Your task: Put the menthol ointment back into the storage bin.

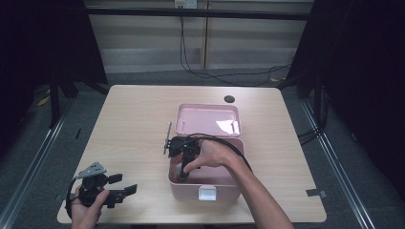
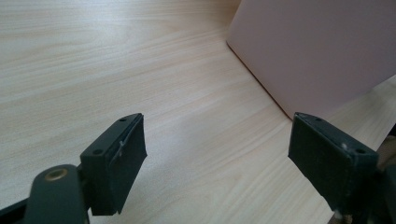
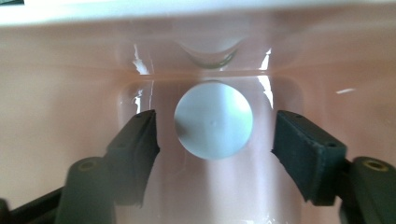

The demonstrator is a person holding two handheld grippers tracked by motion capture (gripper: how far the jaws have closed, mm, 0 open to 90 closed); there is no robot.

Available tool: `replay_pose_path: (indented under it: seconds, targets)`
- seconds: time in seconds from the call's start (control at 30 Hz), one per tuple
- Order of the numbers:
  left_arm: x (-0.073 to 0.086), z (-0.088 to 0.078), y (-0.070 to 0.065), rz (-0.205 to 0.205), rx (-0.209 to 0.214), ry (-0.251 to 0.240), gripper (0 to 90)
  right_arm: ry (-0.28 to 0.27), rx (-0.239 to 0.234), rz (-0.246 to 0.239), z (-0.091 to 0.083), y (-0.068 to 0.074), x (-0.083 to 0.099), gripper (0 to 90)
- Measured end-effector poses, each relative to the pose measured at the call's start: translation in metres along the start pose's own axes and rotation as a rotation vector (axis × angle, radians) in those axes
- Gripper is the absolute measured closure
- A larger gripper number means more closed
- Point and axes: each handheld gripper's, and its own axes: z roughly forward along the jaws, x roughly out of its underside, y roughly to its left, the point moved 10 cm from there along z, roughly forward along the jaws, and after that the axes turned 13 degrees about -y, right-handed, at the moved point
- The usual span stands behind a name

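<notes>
In the right gripper view, the two black fingers (image 3: 135, 154) of the right gripper (image 1: 184, 167) are standing wide apart on either side of a round silvery-white disc (image 3: 213, 120), lying at the middle of the frame on the floor of the open pink box (image 1: 191, 188) and touched by neither. This looks like a pick just being lined up, and the next move is probably calling for closing squarely on the disc's rim. At lower left of the high view the left gripper (image 1: 119, 186) is resting on the tabletop (image 1: 133, 124), fingers spread wide and holding nothing.
</notes>
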Motion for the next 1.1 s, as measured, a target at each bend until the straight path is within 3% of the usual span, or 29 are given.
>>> replay_pose_path:
  seconds: [0.23, 0.67, 0.7, 0.93, 1.03, 1.1]
  targets:
    - [0.0, 0.0, 0.0, -0.005, 0.001, -0.001, 18.8, -0.049, 0.019, 0.037, -0.014, -0.002, 0.005, 26.5]
    - [0.0, 0.0, 0.0, -0.004, 0.001, 0.001, 18.8, -0.188, 0.067, 0.097, -0.045, -0.001, 0.015, 25.6]
    - [0.0, 0.0, 0.0, -0.005, 0.001, 0.0, 18.8, -0.225, 0.076, 0.108, -0.05, -0.001, 0.016, 25.9]
    - [0.0, 0.0, 0.0, -0.01, 0.003, -0.001, 18.8, -0.304, 0.132, 0.143, -0.066, -0.003, 0.026, 27.6]
    - [0.0, 0.001, -0.001, -0.016, 0.004, -0.006, 18.8, -0.377, 0.151, 0.15, -0.077, -0.001, 0.033, 27.9]
    - [0.0, 0.002, -0.001, -0.014, 0.006, -0.006, 18.8, -0.385, 0.163, 0.151, -0.08, 0.0, 0.035, 27.8]
